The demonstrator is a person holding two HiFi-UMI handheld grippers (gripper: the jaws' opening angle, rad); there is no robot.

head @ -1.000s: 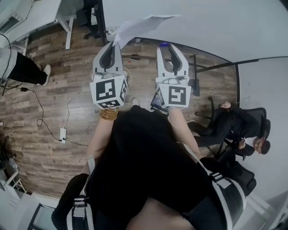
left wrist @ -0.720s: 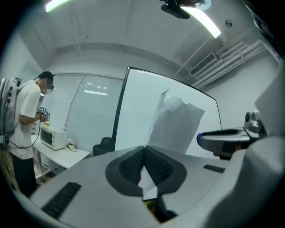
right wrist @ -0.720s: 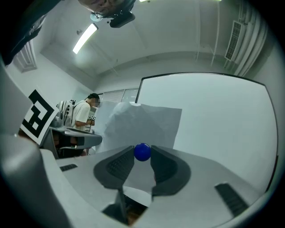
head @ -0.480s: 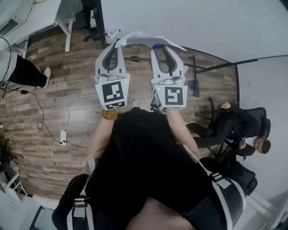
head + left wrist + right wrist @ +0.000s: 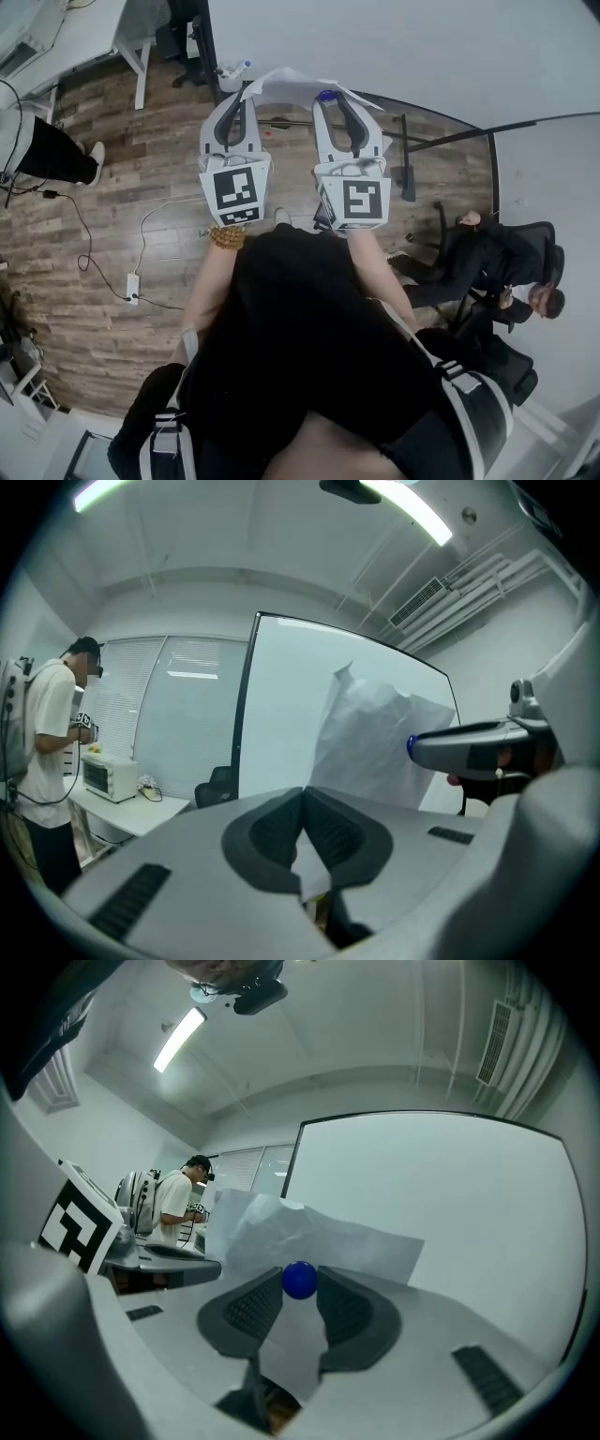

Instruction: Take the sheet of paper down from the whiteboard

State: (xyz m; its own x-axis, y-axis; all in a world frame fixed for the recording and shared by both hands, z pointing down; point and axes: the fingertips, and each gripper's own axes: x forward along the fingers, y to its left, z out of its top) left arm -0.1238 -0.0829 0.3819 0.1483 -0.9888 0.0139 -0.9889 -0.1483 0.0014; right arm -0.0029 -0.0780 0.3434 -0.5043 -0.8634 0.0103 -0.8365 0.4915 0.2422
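The sheet of paper could tear if I pull my hands apart, or the blue magnet could squirt free. The sheet drapes across both fingertips, seemingly clear of the whiteboard. The left gripper clamps its edge. The right gripper pinches the magnet, with paper running beneath it.

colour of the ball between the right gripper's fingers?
The ball is blue; right gripper view shows it best.

The sheet of paper is white and creased, bowed out in front of the whiteboard. The left hand-held gripper pinches one edge. The right hand-held gripper clamps a blue ball against the paper.
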